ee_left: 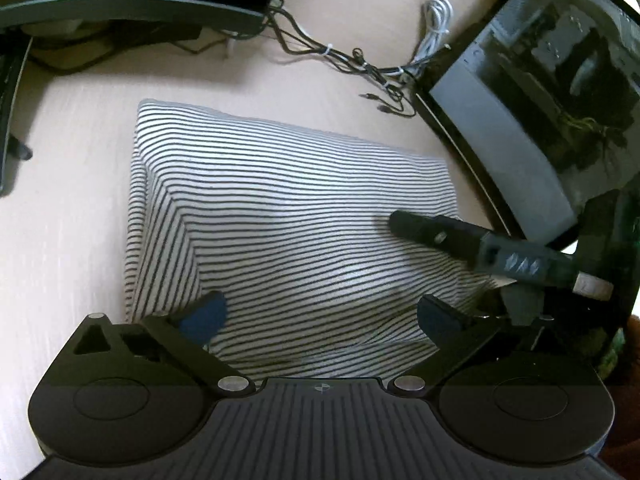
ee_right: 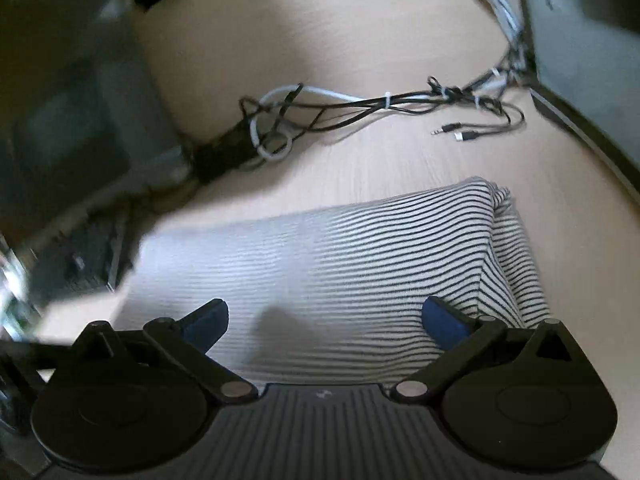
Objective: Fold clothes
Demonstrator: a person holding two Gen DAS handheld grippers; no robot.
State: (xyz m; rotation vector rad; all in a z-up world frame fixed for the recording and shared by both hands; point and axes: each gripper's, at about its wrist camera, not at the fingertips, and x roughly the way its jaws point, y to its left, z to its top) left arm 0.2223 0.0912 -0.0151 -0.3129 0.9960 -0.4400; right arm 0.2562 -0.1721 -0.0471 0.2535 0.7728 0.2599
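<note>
Already the striped garment [ee_left: 288, 216] lies as a compact, layered rectangle on the pale wooden tabletop [ee_left: 72, 208], filling the centre of the left wrist view and the lower middle of the right wrist view. Its far edge looks straight and its sides are tucked under, with stacked layers showing along the left side of the left wrist frame and at the right side of the right wrist frame, so most of the folding seems done.

Both tools hover at the near edge of the cloth with nothing in them. The left gripper [ee_left: 320, 314] has its blue-padded fingers [ee_left: 204, 316] spread wide at the bottom of its frame, and only bare fabric shows between them. The right gripper [ee_right: 326, 318] stands just as wide, its pads off the cloth; one of its fingers reaches in across the right middle of the left wrist view, over the garment's right part.

What remains, by my reading, is small: perhaps smoothing the slight bulge in the middle, one more fold if a smaller bundle is wanted, or setting the piece aside. A tangle of cables [ee_right: 360, 104] lies on the table beyond the cloth, in the upper part of both frames, well clear of it.
</note>
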